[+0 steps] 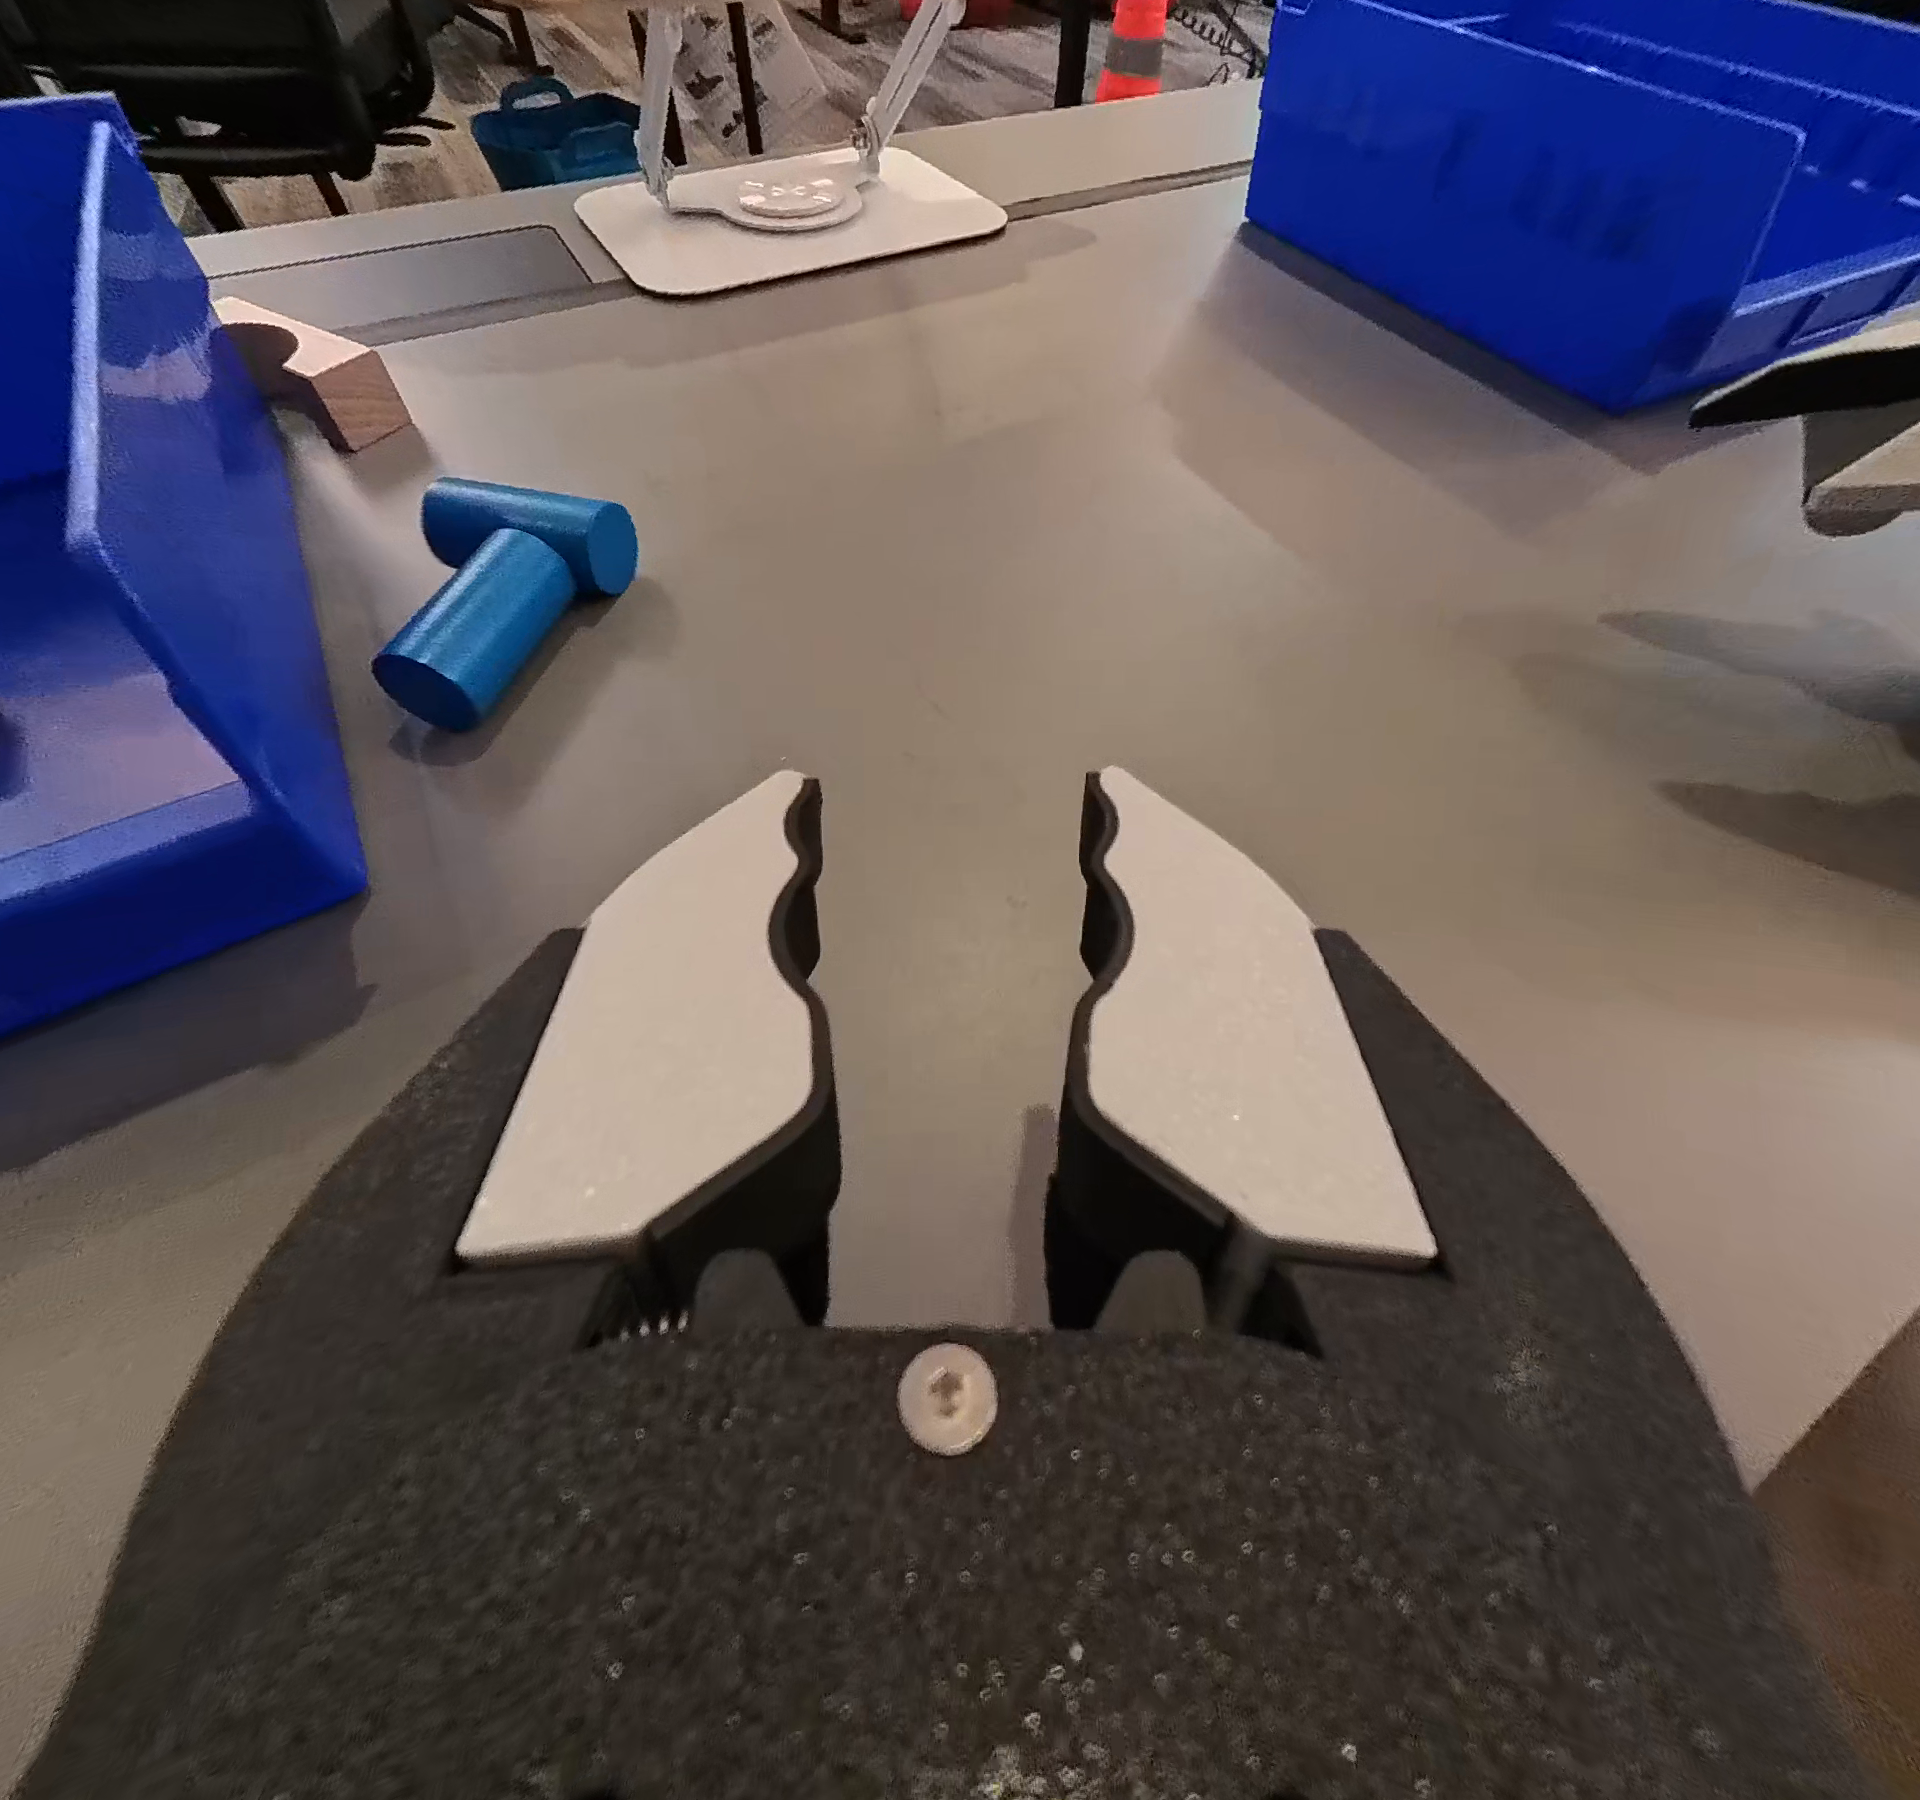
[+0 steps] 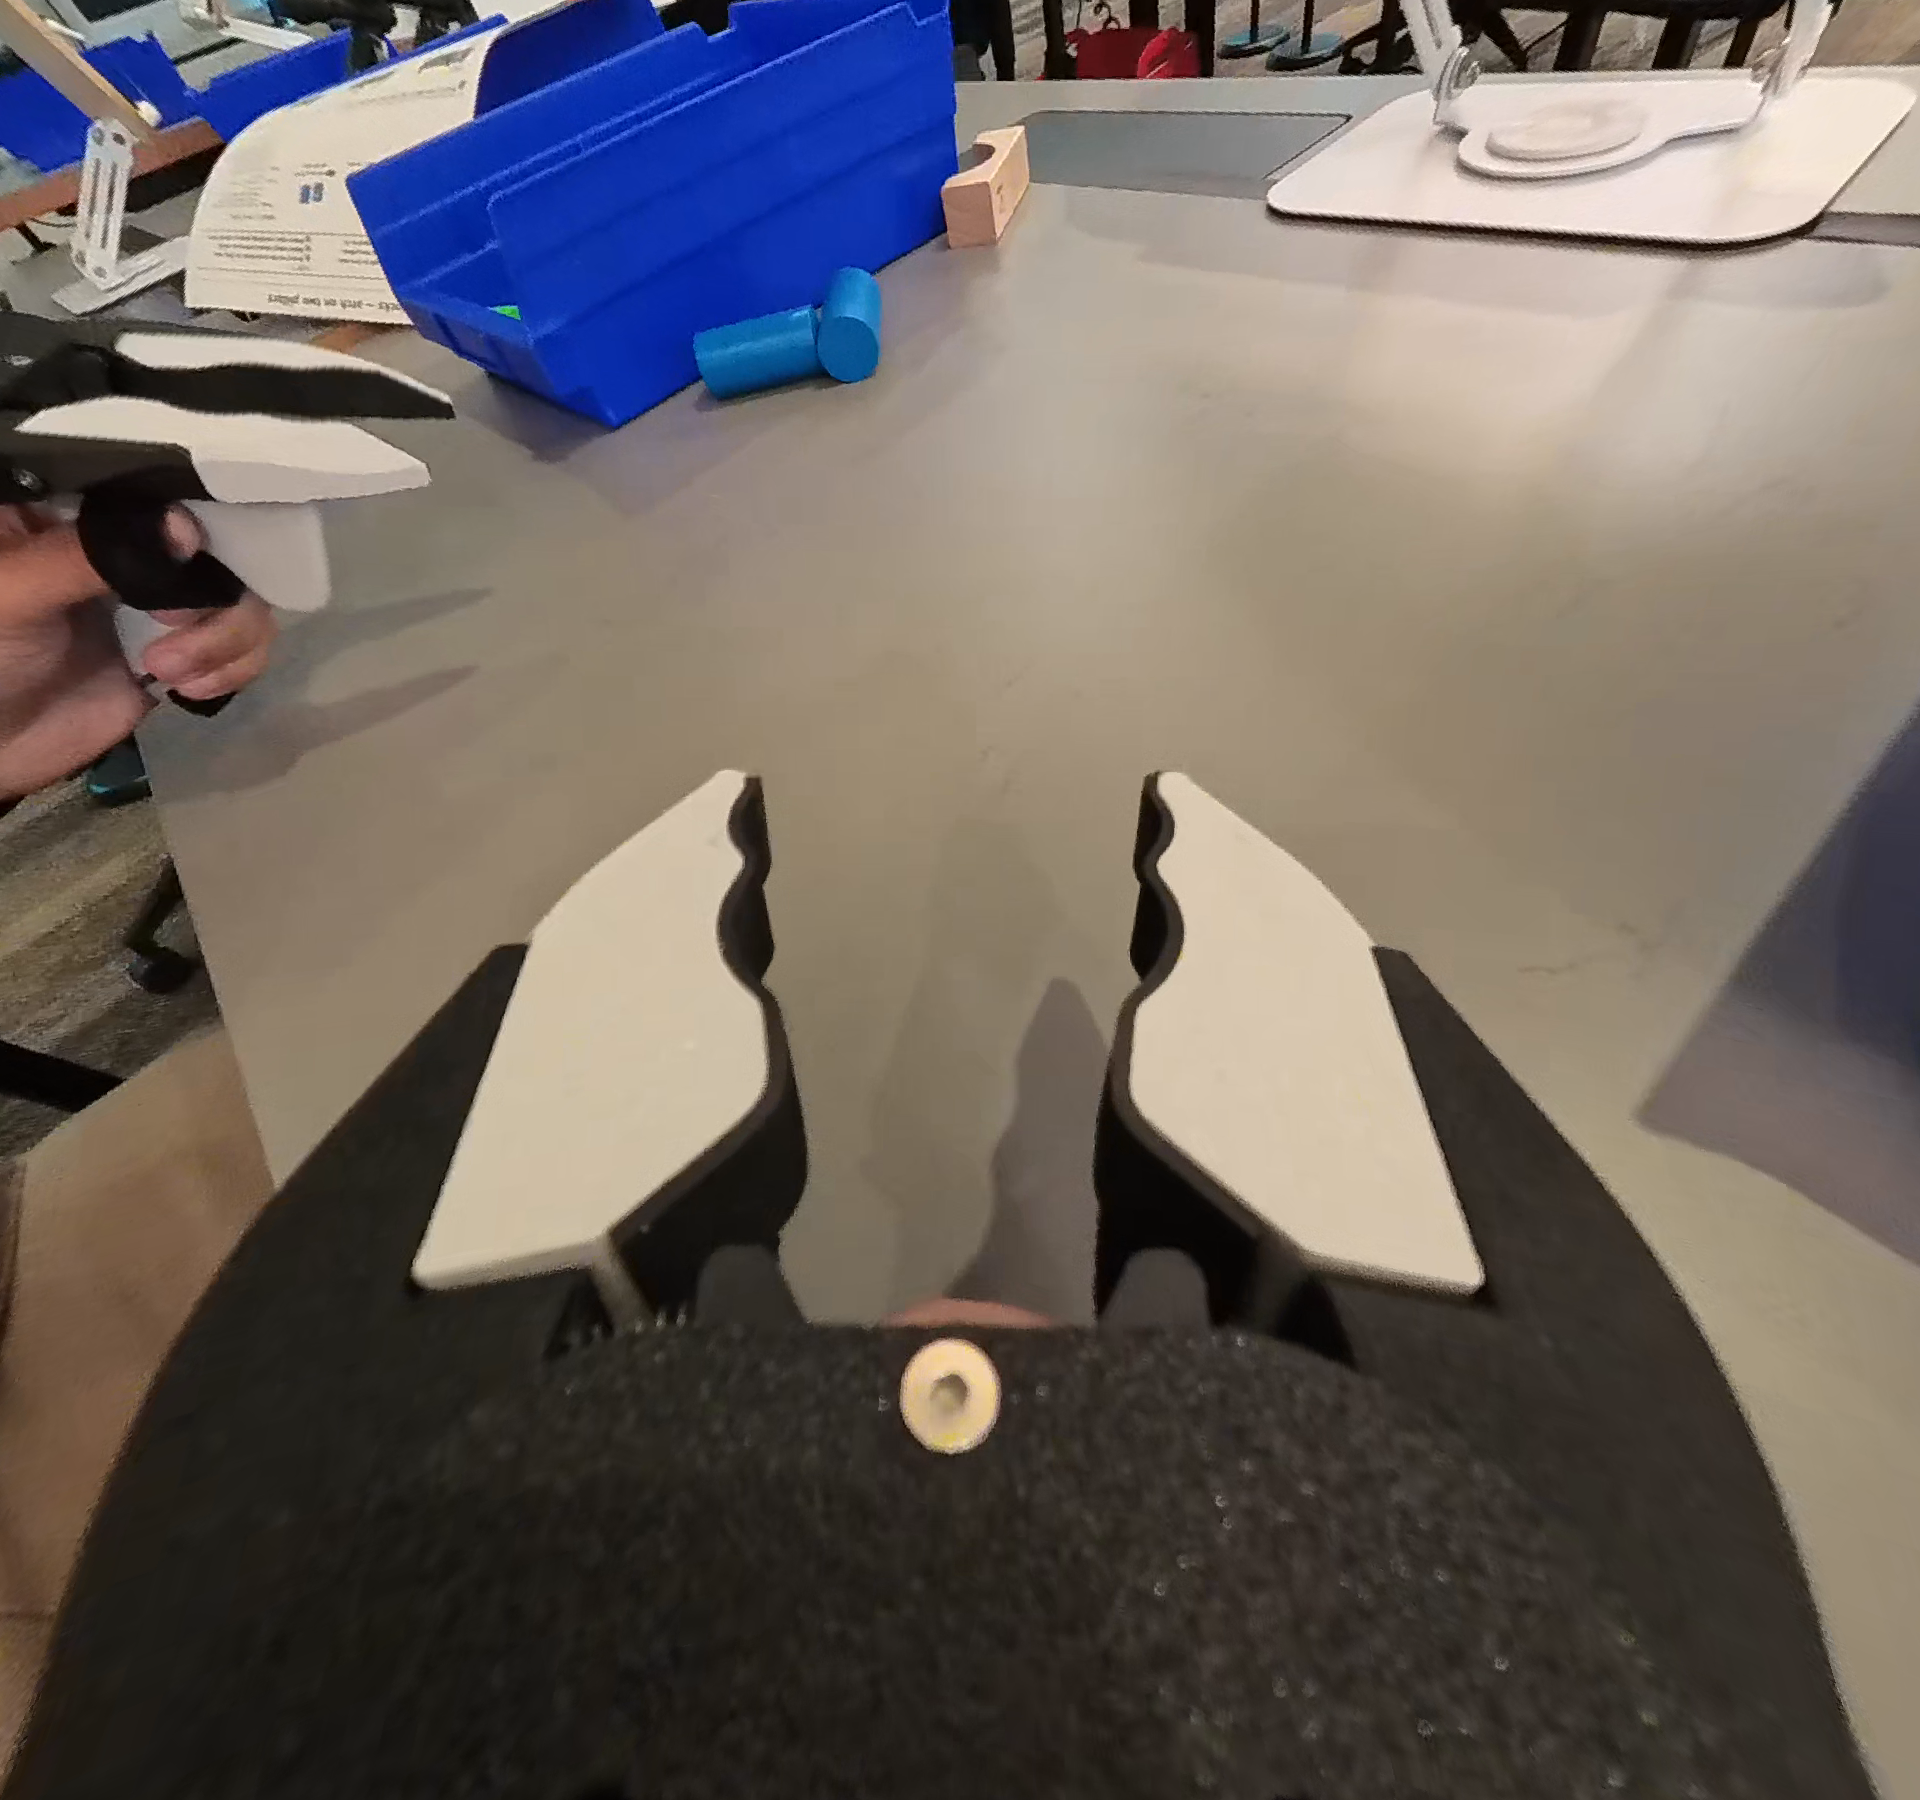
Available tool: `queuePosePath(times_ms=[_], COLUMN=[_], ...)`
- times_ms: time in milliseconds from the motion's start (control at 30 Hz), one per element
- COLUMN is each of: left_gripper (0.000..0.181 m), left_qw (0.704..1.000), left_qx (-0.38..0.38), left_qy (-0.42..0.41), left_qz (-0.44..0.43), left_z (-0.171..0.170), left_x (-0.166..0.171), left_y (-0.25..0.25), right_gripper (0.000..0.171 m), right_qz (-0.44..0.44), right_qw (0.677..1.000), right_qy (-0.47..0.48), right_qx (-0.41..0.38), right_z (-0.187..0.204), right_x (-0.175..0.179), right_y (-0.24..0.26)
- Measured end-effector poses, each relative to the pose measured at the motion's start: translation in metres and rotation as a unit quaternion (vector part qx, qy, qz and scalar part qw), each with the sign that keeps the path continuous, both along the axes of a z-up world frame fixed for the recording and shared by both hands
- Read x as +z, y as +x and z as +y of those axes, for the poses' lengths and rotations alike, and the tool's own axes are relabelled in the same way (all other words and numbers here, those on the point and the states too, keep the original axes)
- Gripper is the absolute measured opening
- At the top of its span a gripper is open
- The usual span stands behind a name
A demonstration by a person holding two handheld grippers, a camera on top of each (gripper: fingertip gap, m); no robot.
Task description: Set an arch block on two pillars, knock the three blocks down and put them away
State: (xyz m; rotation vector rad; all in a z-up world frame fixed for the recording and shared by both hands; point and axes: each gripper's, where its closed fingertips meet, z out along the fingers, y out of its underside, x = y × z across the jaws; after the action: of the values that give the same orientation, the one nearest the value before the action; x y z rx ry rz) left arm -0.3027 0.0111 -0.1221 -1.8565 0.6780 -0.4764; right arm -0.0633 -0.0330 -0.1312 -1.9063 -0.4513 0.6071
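On the grey table (image 2: 1143, 503), a blue bin (image 2: 665, 223) has the wooden arch block (image 2: 987, 176) just behind it and two blue pillars (image 2: 790, 337) lying touching beside it, while the left gripper (image 1: 951, 794) and right gripper (image 2: 951, 794) hover apart, empty, fingers spread.

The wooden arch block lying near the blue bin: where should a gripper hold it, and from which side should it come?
Grip the wooden arch block across its two flat long faces, near the middle, coming from above or from the open table side. It lies on the table with its cutout against the blue bin, so that side is blocked. The left gripper is open and probably nearer.
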Motion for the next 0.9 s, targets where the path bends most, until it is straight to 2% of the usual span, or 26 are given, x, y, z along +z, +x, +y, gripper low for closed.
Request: queuePosePath(times_ms=[700,767,833,900], left_gripper=[0.047,0.047,0.047,0.047], left_qw=[1.0,1.0,1.0,1.0], left_qx=[-0.002,-0.005,-0.005,-0.005], left_qy=[-0.005,-0.006,-0.005,-0.005], left_qz=[-0.006,-0.01,-0.009,-0.008], left_z=[0.0,0.0,0.001,0.002], left_x=[0.0,0.0,-0.001,-0.001], left_y=[0.001,0.003,0.003,0.004], right_gripper=[0.057,0.051,0.06,0.053], right_qz=[-0.052,-0.056,-0.06,-0.08], right_qw=[0.999,0.998,0.997,0.992], right_qy=[0.01,-0.004,-0.043,-0.09], right_qx=[0.006,0.004,0.021,0.047], right_z=[-0.001,0.009,0.029,0.059], right_x=[0.004,0.006,0.009,0.018], right_y=[-0.007,-0.015,-0.037,-0.067])
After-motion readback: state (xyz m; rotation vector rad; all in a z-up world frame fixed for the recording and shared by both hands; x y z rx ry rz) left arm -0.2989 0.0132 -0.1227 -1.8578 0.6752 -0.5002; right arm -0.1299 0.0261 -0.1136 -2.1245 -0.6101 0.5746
